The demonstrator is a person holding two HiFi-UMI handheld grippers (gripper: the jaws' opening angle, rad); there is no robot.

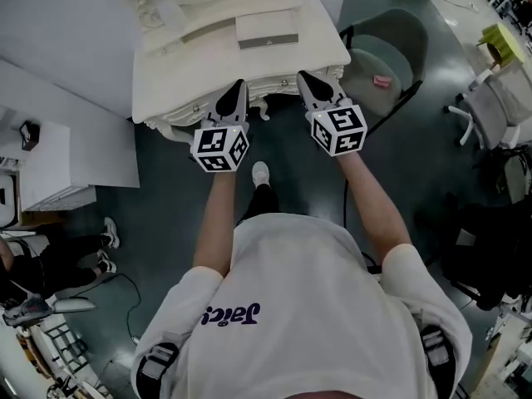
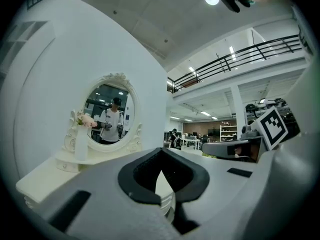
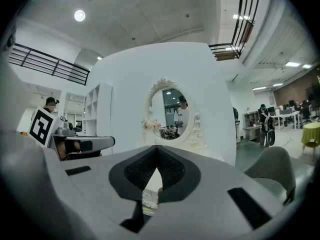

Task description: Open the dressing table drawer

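The left gripper (image 1: pixel 238 86) is held level with its jaws brought together and nothing between them; its tips lie over the near edge of the dressing table (image 1: pixel 187 73). The right gripper (image 1: pixel 304 77), just beside it to the right, is closed the same way and empty, its tips also above that near edge. Whether either tip touches the wood cannot be told.

The table is cream-white with a carved skirt. At its far side stand a vase of pale flowers (image 2: pixel 81 134) and an oval mirror (image 2: pixel 111 115) in a scrolled frame. A white curved wall (image 3: pixel 125 79) rises behind, and the floor (image 1: pixel 166 189) is dark grey-green. To the right of the table sits a grey chair (image 1: pixel 386 52) with a small pink object (image 1: pixel 381 81) on its seat. The hall beyond has a railed gallery (image 2: pixel 240 59) overhead.

The drawer (image 1: pixel 270 98) sits in the table's near face between the two grippers. From above it shows only as a thin carved strip under the tabletop, with no handle to be made out.
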